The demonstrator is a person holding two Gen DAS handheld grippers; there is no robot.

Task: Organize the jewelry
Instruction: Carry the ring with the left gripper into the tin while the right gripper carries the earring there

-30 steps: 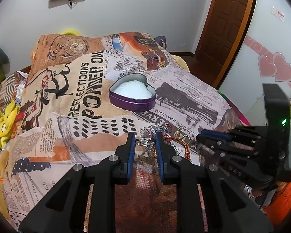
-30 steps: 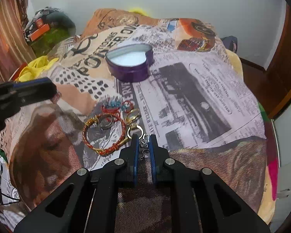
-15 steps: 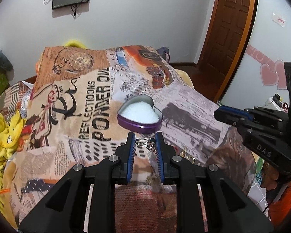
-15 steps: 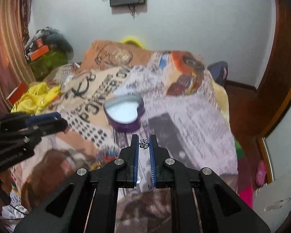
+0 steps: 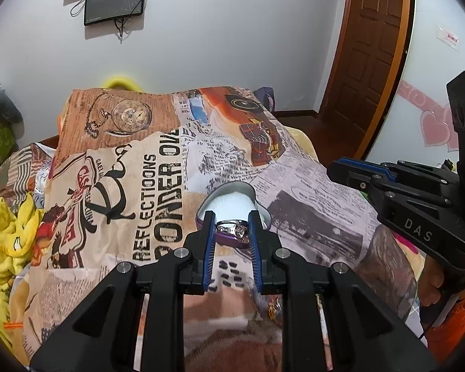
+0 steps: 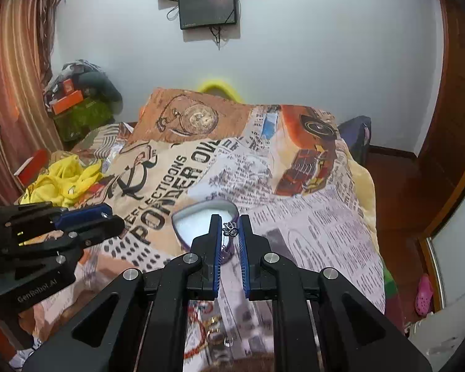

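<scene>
A purple heart-shaped tin with a white lining [image 5: 232, 200] [image 6: 198, 217] lies open on the printed bedspread. My left gripper [image 5: 232, 228] is shut on a silver ring [image 5: 229, 228] and holds it in the air just in front of the tin. My right gripper [image 6: 230, 231] is shut on a small silver earring [image 6: 230, 228] with a thin chain, also held in front of the tin. The other jewelry, a red and gold bangle and rings [image 6: 210, 331], lies on the bedspread below the right gripper, mostly hidden by it.
The bed is covered by a newspaper-print bedspread [image 5: 158, 167]. Yellow cloth [image 5: 3, 248] lies at its left edge. A brown door [image 5: 375, 52] stands at the right. A pink shoe [image 6: 424, 293] lies on the floor at the right.
Both grippers have risen from the jewelry pile, each with its piece, and moved forward toward the heart tin. The pile has dropped out of the left wrist view.
</scene>
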